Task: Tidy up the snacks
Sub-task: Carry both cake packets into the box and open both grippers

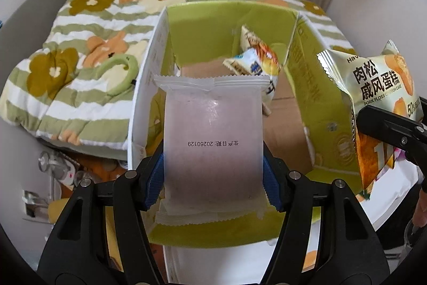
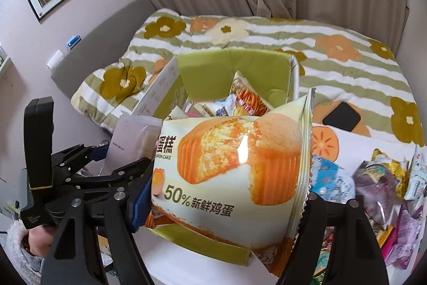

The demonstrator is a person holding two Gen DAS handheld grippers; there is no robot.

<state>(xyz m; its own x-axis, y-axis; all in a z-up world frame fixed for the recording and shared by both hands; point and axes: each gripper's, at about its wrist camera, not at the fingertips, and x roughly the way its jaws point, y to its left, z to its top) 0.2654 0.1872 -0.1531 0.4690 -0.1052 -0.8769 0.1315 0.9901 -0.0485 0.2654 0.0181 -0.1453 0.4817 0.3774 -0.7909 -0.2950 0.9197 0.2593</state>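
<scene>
My left gripper [image 1: 213, 172] is shut on a frosted pinkish cake packet [image 1: 212, 124] with a printed date, held above the near left part of an open green-lined box [image 1: 229, 15]. Inside the box lie a few snack packets [image 1: 256, 58]. My right gripper [image 2: 226, 205] is shut on a cream and orange pork floss chiffon cake packet [image 2: 234, 156], held just before the box [image 2: 213, 63]. That packet [image 1: 379, 87] also shows at the right of the left wrist view. The left gripper [image 2: 112, 154] and its pink packet [image 2: 130, 135] sit low at the left of the right wrist view.
The box rests on a flowered, green-striped quilt [image 2: 347, 63] before beige curtains. A heap of several loose snack packets [image 2: 379, 183] lies to the right on a white printed sheet. A black phone [image 2: 341, 116] lies on the quilt. A hand in a fluffy sleeve [image 2: 34, 239] holds the left gripper.
</scene>
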